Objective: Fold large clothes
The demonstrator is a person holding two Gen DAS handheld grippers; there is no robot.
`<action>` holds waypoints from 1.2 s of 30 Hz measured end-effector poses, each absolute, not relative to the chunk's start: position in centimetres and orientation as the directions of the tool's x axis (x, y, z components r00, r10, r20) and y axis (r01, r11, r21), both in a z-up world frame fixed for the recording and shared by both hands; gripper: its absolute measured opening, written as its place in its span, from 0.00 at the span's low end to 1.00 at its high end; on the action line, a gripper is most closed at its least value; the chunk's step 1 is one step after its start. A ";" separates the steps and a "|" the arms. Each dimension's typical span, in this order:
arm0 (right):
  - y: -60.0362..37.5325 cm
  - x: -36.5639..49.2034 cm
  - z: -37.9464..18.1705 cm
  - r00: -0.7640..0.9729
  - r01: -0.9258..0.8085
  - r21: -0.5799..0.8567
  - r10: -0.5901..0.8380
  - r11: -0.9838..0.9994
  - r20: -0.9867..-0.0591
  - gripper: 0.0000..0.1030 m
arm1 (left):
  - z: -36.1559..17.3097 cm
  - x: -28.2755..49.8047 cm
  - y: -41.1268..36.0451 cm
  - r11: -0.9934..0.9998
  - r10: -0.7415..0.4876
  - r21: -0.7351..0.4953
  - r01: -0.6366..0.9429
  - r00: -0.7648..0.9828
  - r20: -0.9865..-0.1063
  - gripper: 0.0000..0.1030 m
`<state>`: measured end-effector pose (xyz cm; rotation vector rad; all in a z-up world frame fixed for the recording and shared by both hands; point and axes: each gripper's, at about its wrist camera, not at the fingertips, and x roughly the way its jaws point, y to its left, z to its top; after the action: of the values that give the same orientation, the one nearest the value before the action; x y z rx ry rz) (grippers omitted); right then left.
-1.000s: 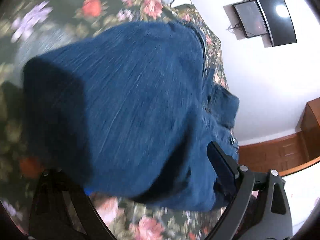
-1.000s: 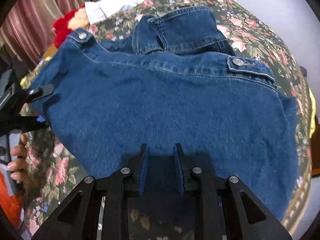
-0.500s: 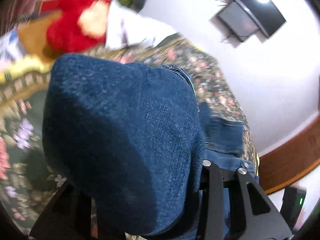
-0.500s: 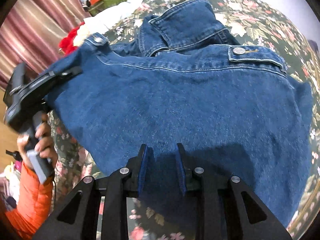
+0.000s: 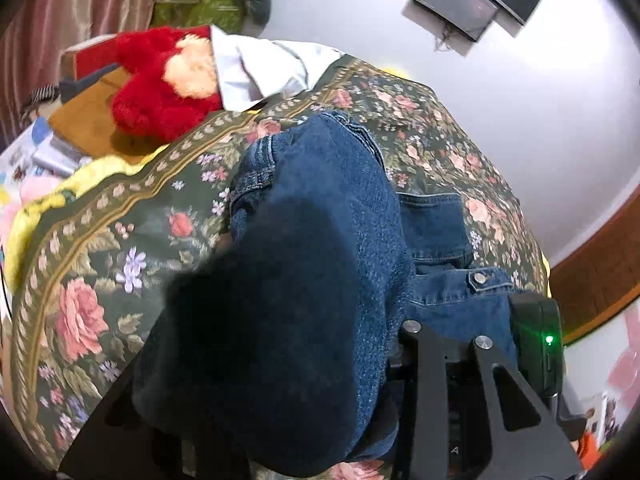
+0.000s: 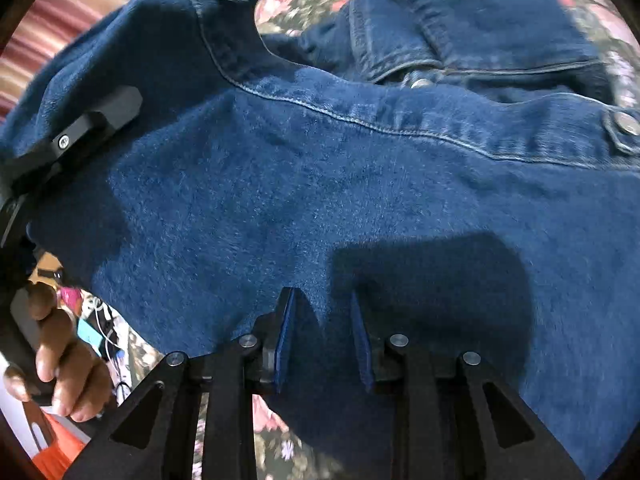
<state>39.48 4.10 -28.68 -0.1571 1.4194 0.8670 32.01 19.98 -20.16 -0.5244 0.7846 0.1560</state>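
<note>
A blue denim jacket is held up over a floral bedspread. My right gripper is shut on the jacket's lower edge, with denim pinched between its blue pads. In the left wrist view the denim jacket drapes over my left gripper and hides its fingertips; it holds the fabric bunched in front of the lens. The left gripper also shows at the left of the right wrist view, clamped on the jacket's side. The collar and a button tab lie at the far side.
A red plush toy and a white shirt lie at the bed's far end. A green bag and curtains stand behind. A monitor hangs on the white wall. A wooden skirting band is at right.
Both grippers have lifted the jacket higher and closer to the lenses. The left gripper swung so its view tilted toward the bed's far end. The right gripper moved in toward the collar.
</note>
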 end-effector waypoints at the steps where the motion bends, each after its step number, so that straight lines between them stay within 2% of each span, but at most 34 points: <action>1: 4.2 39.4 -28.5 -0.087 -0.616 0.386 0.427 0.687 -0.900 0.23 | -19.8 32.1 19.9 0.863 -0.065 -0.394 -0.315 0.704 -0.707 0.38; 7: 0.2 38.9 -25.4 -0.062 -0.590 0.348 0.389 0.729 -0.919 0.23 | -16.2 33.9 16.9 0.901 -0.070 -0.361 -0.240 0.741 -0.668 0.38; 11: -6.5 37.0 -21.2 0.077 -0.595 0.293 0.416 0.748 -0.906 0.24 | -13.3 35.1 12.0 0.943 -0.093 -0.306 -0.133 0.776 -0.624 0.37; 15: -14.6 36.0 -17.8 0.273 -0.499 0.188 0.360 0.846 -0.892 0.24 | -11.3 36.5 5.3 0.966 -0.146 -0.259 -0.019 0.786 -0.601 0.37; 19: -22.5 35.4 -15.7 0.366 -0.362 0.179 0.316 0.915 -0.875 0.24 | -12.6 36.6 -2.4 0.980 -0.191 -0.169 0.105 0.742 -0.642 0.37; 24: -28.9 33.6 -14.0 0.413 -0.267 0.188 0.288 0.945 -0.864 0.24 | -17.2 35.1 -8.2 0.971 -0.206 -0.077 0.225 0.639 -0.741 0.36; 28: -29.8 32.1 -13.4 0.432 -0.248 0.193 0.287 0.949 -0.855 0.24 | -18.3 32.8 -9.1 0.963 -0.182 -0.010 0.268 0.625 -0.759 0.39; 30: -29.5 31.4 -13.2 0.436 -0.259 0.198 0.298 0.945 -0.849 0.24 | -18.0 31.8 -8.5 0.958 -0.213 -0.041 0.284 0.605 -0.767 0.46; 34: -27.9 30.9 -12.6 0.444 -0.302 0.212 0.334 0.930 -0.832 0.24 | -16.5 29.1 -6.8 0.936 -0.270 -0.065 0.346 0.588 -0.762 0.49; 36: -26.8 30.9 -12.0 0.445 -0.326 0.227 0.361 0.918 -0.819 0.24 | -15.5 28.2 -5.5 0.935 -0.286 -0.087 0.343 0.587 -0.758 0.55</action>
<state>30.89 -26.77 -12.00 0.0373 1.0243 0.4257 28.21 -5.48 -15.46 0.0710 0.8696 -0.3666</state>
